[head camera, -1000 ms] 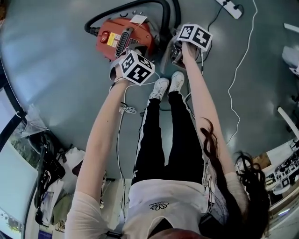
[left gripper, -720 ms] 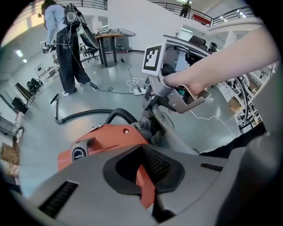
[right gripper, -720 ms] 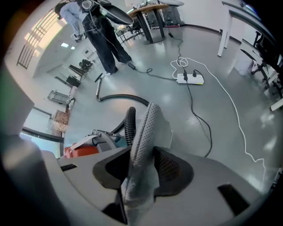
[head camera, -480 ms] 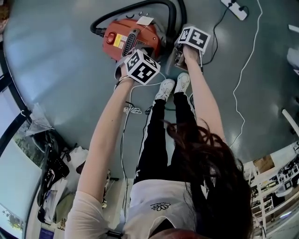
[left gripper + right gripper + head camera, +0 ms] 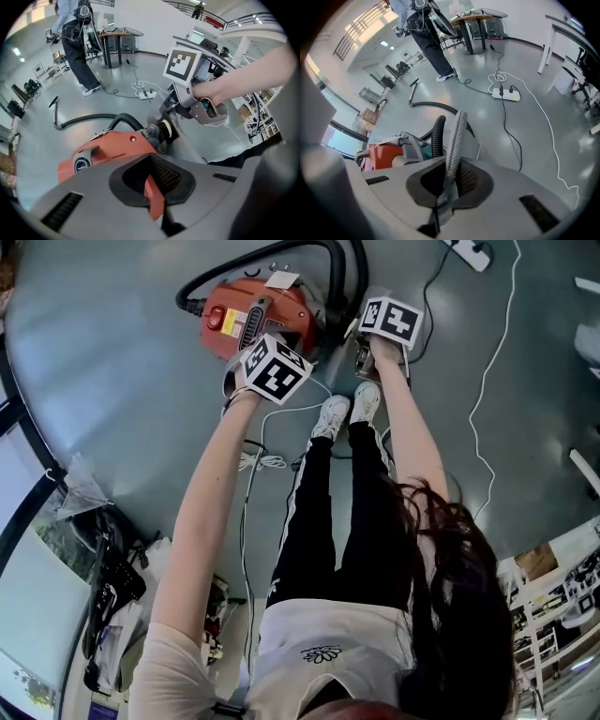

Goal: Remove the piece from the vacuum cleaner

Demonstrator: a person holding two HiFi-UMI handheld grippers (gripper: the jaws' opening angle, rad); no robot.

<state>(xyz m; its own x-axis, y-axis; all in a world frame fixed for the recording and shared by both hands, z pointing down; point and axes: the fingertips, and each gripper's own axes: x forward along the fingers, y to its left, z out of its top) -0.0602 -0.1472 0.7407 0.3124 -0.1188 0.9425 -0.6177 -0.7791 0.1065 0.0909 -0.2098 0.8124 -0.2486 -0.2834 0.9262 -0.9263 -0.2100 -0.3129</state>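
Little has shifted at left: left gripper [image 5: 153,190] remains clamped on the orange vacuum cleaner [image 5: 251,313] shell edge. At right, right gripper [image 5: 444,190] jaws have just closed and now pinch the grey perforated piece [image 5: 455,140], upright beside the black hose [image 5: 437,135].

**A:** In the head view the marker cubes cover the jaws of the left gripper [image 5: 151,187] and the right gripper [image 5: 447,187]. The left cube also hides the near side of the vacuum cleaner [image 5: 246,315].

**B:** The top edge there cuts off the power strip [image 5: 466,251]. In the right gripper view, the grey piece [image 5: 454,140] has its lower end buried between the jaws.

**A:** The print on the yellow label [image 5: 225,319] is too small to read.
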